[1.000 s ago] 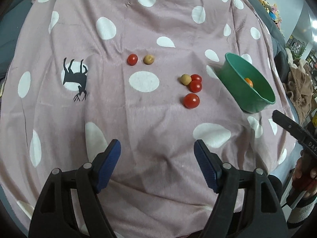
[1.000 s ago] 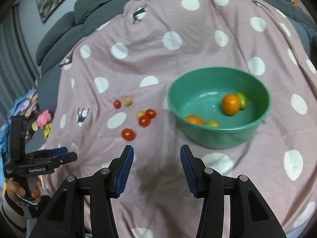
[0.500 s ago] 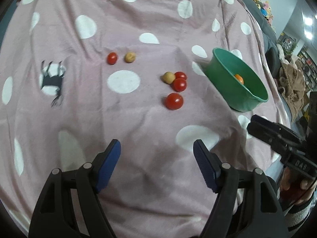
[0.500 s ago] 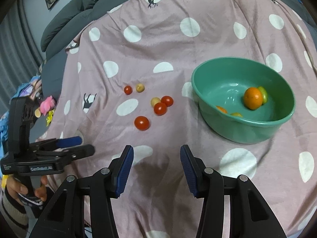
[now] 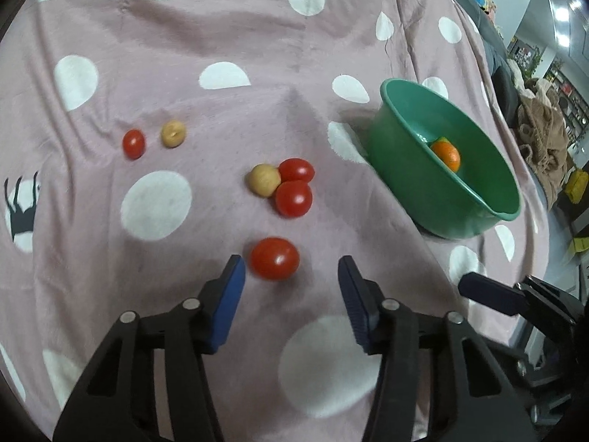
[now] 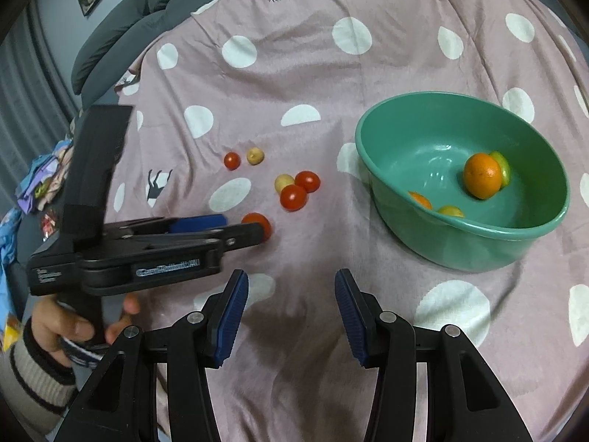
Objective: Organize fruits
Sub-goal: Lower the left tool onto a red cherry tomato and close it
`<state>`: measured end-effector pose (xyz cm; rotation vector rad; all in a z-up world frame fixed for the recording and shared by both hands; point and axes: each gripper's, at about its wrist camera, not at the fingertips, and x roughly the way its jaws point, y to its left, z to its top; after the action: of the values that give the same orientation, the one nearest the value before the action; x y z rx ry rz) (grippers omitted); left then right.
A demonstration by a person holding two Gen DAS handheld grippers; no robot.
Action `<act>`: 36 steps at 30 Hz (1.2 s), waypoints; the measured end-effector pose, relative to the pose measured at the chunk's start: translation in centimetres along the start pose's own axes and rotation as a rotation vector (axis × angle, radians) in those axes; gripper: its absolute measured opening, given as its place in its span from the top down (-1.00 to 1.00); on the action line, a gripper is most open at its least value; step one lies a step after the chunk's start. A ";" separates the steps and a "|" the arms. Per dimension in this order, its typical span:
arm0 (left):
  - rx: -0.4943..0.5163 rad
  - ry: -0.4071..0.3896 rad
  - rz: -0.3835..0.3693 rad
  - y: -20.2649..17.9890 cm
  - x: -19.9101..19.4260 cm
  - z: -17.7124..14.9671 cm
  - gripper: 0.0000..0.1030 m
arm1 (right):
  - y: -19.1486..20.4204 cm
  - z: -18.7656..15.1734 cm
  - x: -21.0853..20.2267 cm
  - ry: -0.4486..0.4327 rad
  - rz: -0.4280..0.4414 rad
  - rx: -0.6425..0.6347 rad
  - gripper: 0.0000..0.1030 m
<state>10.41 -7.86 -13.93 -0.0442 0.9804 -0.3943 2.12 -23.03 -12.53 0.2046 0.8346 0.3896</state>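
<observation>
My left gripper (image 5: 291, 276) is open, its fingers reaching either side of a big red tomato (image 5: 274, 258) on the pink dotted cloth; the tomato lies just ahead of the tips, nearer the left finger. Beyond it lie two red tomatoes (image 5: 294, 197) touching a tan fruit (image 5: 263, 179), and farther left a small red tomato (image 5: 133, 143) beside another tan fruit (image 5: 173, 133). The green bowl (image 6: 515, 232) at right holds an orange (image 6: 482, 175) and other fruit. My right gripper (image 6: 291, 287) is open and empty, hovering over cloth in front of the bowl. The left gripper also shows in the right wrist view (image 6: 257, 230).
The cloth (image 5: 221, 37) covers a bed with grey pillows (image 6: 117, 37) at the far end. Clutter lies off the bed's left side (image 6: 44, 169) and a brown heap (image 5: 541, 140) off the right. The cloth drops away at the bed edges.
My left gripper has moved forward and down toward the big red tomato, which now sits near its fingertips. My right gripper has shifted slightly; the left gripper looms larger in its view.
</observation>
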 end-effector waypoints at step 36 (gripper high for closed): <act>-0.058 -0.032 -0.032 5.4 -0.3 -0.4 0.40 | 2.7 4.4 6.2 0.047 -0.022 -0.077 0.04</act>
<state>11.57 -2.67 -15.05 -0.1182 0.9606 -0.3931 8.51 -18.06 -12.99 0.1149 0.8659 0.4070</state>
